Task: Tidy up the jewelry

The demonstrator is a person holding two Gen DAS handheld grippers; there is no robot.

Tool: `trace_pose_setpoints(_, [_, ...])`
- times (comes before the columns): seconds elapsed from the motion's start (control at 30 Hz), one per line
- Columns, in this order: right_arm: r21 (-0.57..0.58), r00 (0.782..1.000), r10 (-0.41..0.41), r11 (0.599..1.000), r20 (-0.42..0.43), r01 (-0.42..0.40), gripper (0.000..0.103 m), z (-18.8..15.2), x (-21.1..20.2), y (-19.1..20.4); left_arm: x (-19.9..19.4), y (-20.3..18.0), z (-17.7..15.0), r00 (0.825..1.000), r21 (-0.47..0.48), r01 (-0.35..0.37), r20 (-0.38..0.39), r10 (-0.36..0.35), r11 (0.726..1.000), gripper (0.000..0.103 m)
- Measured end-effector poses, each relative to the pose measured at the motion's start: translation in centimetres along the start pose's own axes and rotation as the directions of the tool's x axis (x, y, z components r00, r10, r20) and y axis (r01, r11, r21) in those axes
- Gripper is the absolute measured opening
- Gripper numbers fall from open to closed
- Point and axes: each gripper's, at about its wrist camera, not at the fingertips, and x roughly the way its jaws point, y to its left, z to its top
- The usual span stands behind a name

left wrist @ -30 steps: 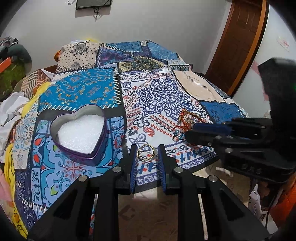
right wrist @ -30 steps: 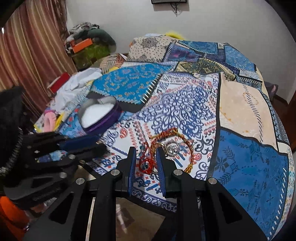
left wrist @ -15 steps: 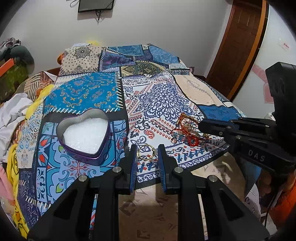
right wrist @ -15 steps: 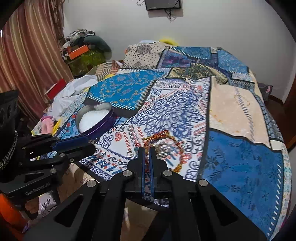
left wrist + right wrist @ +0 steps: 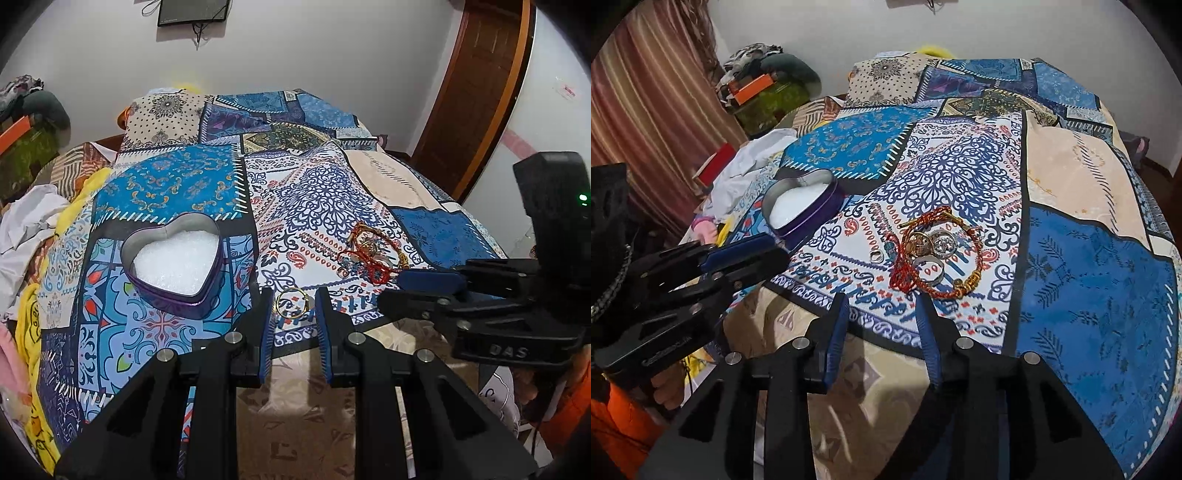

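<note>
Left hand-held gripper (image 5: 294,314) half open, gold ring (image 5: 291,302) between fingertips, ungripped. Right hand-held gripper (image 5: 882,308) wide open, empty, near bracelets (image 5: 936,254).

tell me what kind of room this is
Most likely a bedroom: the jewelry lies on a bed under a patchwork bedspread, with a pillow at its head, a wooden door, and a striped curtain.

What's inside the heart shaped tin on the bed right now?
The heart-shaped tin holds only white padding; no jewelry shows on it. Anything beneath the padding is hidden.
</note>
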Motion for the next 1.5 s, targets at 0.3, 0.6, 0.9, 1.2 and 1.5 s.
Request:
trace_pose_setpoints(0.3, [-0.022,0.994,-0.098,0.995,0.042,0.099,0.033,0.6,1.0,-0.4,0.7,1.1,-0.1,1.000,-0.031,-0.009,-0.018,0.009,0.999,0.021])
trace_pose_setpoints(0.6, [-0.072,0.990,-0.125,0.989,0.069,0.130,0.005,0.3,0.5,0.1,1.0,0.8,-0.1,1.000,-0.022,-0.006,-0.022,0.006,1.000,0.021])
trace_pose_setpoints(0.9, [-0.049,0.981,-0.133,0.989,0.138,0.140,0.004,0.4,-2.3,0.1,-0.5,0.1,0.1,1.000,-0.009,-0.012,0.005,0.012,1.000,0.021])
trace_pose_setpoints(1.2, [-0.061,0.964,-0.150,0.984,0.218,0.167,0.004,1.2,-4.8,1.4,-2.9,0.1,0.6,0.998,-0.007,-0.030,0.057,0.030,1.000,0.021])
trace_pose_setpoints(1.5, [-0.033,0.984,-0.163,0.986,0.068,0.165,0.040,0.6,-0.6,0.2,-3.8,0.9,0.2,0.997,-0.026,-0.044,0.064,0.045,0.999,0.021])
